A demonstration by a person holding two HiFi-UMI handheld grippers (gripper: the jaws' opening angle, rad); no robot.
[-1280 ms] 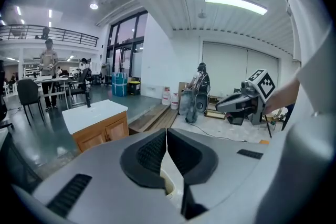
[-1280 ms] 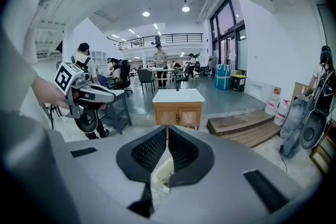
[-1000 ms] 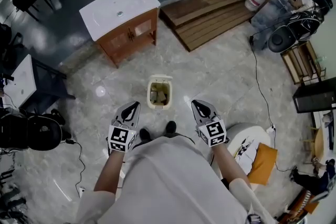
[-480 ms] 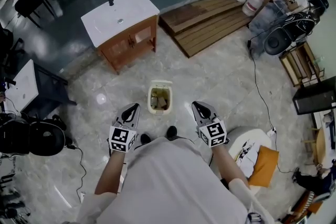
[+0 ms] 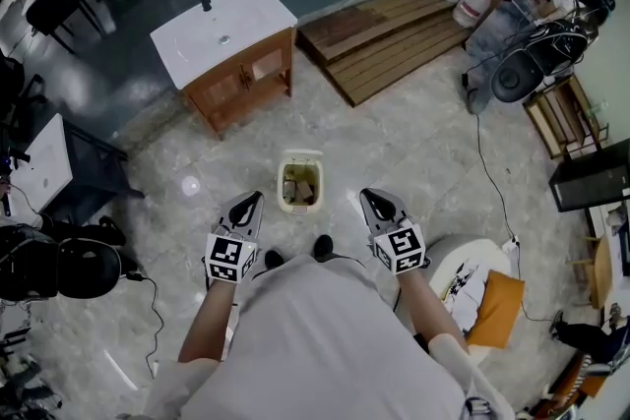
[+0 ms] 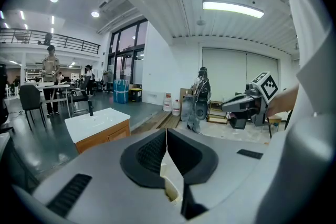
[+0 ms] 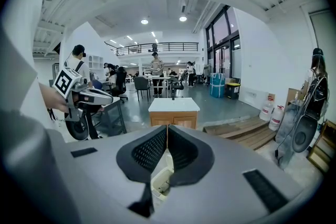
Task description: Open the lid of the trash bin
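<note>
A small cream trash bin (image 5: 300, 182) stands on the stone floor just ahead of the person's shoes. Its top is uncovered, brownish contents show inside, and its lid (image 5: 301, 155) seems to stand up at the far edge. My left gripper (image 5: 249, 202) hangs to the bin's left and nearer the body, jaws shut on nothing. My right gripper (image 5: 374, 199) hangs to the bin's right, also shut and empty. Neither touches the bin. In the left gripper view the bin (image 6: 171, 191) peeks out below the shut left gripper (image 6: 167, 131). The right gripper view shows the bin (image 7: 160, 178) under the right gripper (image 7: 167, 128).
A wooden vanity with a white basin top (image 5: 224, 34) stands beyond the bin. Wooden pallets (image 5: 394, 25) lie at the back right. A white round seat with an orange cushion (image 5: 471, 285) is close on the right. Black bags (image 5: 54, 261) and cables sit on the left.
The head view has risen slightly, so the bin looks smaller and a little lower in frame. Both grippers stay shut and have hardly moved.
</note>
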